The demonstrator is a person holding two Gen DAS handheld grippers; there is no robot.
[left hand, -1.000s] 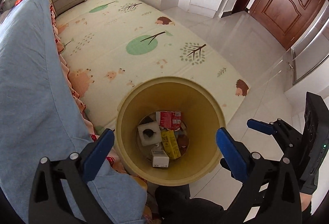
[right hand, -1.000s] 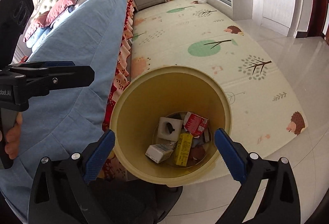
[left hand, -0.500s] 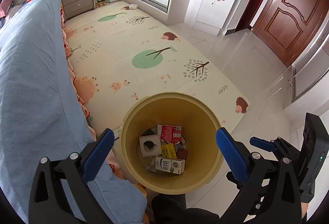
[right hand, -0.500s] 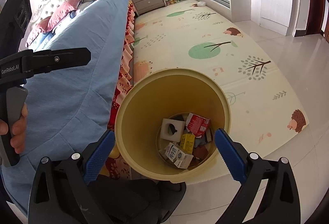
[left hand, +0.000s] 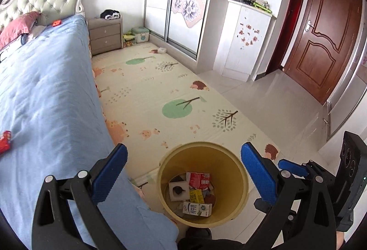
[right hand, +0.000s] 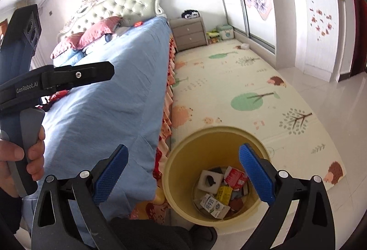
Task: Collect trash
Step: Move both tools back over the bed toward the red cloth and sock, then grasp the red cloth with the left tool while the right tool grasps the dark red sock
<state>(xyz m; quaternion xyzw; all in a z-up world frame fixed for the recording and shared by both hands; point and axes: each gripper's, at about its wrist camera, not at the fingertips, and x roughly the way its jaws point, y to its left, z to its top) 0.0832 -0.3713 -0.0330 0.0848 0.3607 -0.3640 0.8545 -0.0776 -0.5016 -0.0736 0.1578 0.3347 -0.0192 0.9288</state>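
Both your grippers are spread and empty, and the red wrapper (left hand: 4, 141) lies on the bed, up-left of your left gripper (left hand: 183, 166), the nearer one.

white milk carton (left hand: 196, 209) now inside bin (left hand: 238, 162)

**Both wrist views look down past the bed**

Your 2 fisheye cameras sit high, each facing forward and downward between its own claw fingers. Both share the yellow bin (left hand: 203, 183) (right hand: 216, 172), the blue bed (left hand: 48, 98) (right hand: 107, 94) and the play mat (left hand: 160, 94) (right hand: 240, 89); the bin is nearest. Your right view also catches the left claw (right hand: 111, 71) at its left edge.
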